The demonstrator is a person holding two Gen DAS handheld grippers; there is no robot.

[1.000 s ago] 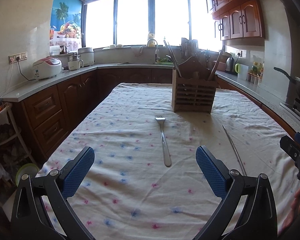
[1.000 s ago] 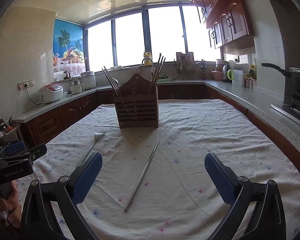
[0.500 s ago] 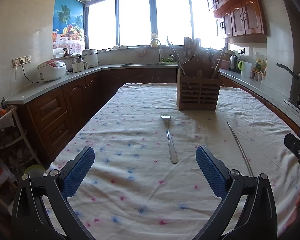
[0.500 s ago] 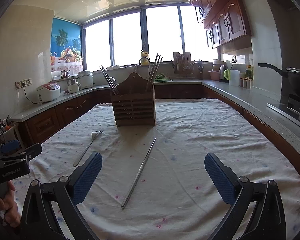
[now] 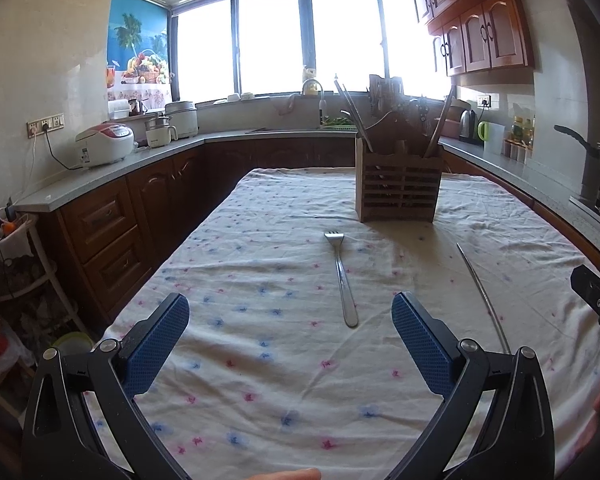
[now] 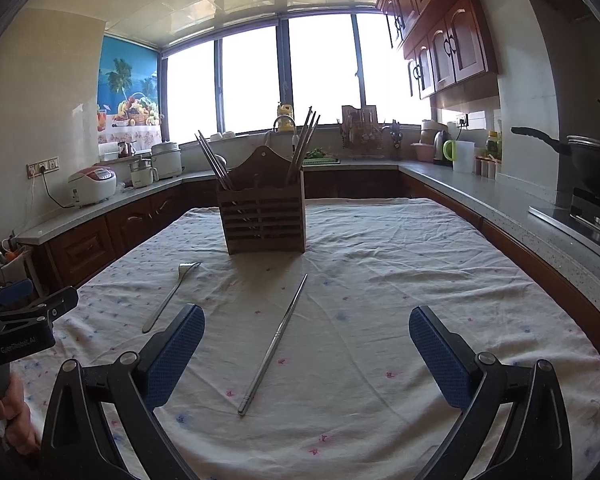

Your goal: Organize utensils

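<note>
Both cameras had drifted slightly since the earlier frames, so the holder sat a little farther right in the left view, while nothing on the tabletop itself had shifted. Left hand-held gripper hung released above the cloth, jaws wide apart and empty, with the fork lying ahead between them, tines toward the holder. Right hand-held gripper was likewise released and empty, the chopstick lying between its jaws and pointing toward the holder. Fork and chopstick lay well apart, both short of the holder, which stood upright with chopsticks leaning in it.
</note>
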